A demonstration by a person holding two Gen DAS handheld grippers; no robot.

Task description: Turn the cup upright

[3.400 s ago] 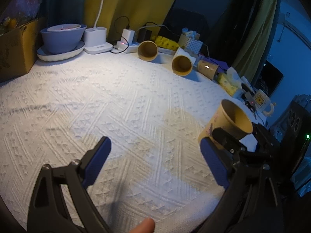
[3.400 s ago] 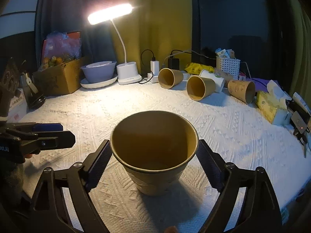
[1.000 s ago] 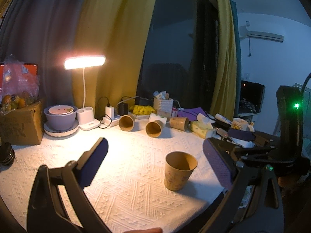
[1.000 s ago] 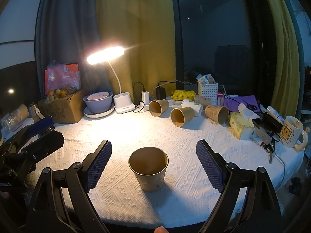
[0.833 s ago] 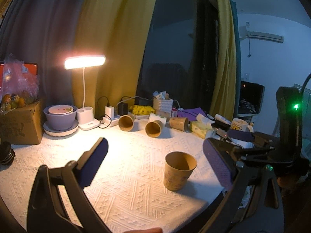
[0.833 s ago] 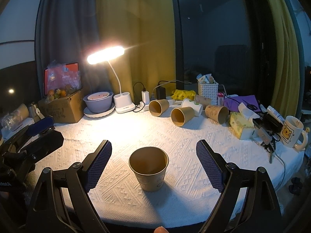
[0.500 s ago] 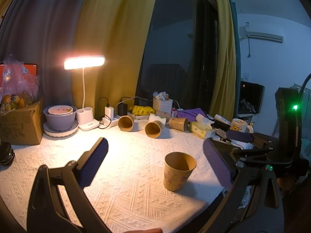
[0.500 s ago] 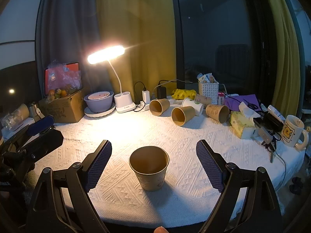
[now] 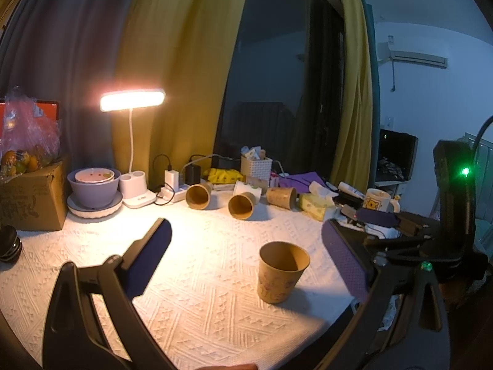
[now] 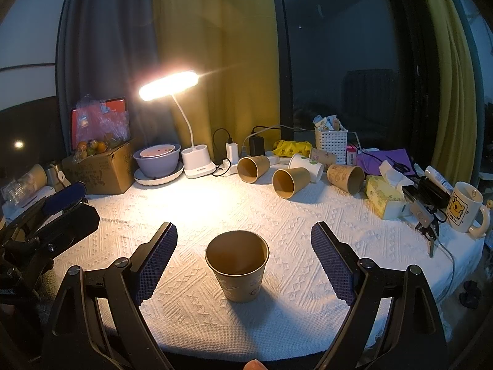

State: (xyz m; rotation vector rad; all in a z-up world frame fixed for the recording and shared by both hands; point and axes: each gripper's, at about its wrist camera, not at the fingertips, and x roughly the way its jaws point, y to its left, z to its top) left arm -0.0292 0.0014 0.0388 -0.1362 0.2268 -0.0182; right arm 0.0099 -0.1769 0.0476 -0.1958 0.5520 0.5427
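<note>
1. I see the cup [image 10: 236,265] upright on the tablecloth [image 10: 308,215] near the front edge.
2. Three cups [image 10: 291,182] lie on their sides at the far edge.
3. The lamp [image 10: 197,157] stands far left of them, beside a bowl [image 10: 157,160].
4. A mug [image 10: 465,206] sits far right.

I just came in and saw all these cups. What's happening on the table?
A person holds a gripping tool in each hand and is setting tipped-over paper cups upright. One brown cup stands upright near the front edge of the white tablecloth, open end up. The right tool is wide open with the cup between its fingers, not touching it. The left tool is open too and holds nothing. Three more brown cups lie on their sides at the back, beyond the lamp.
</note>
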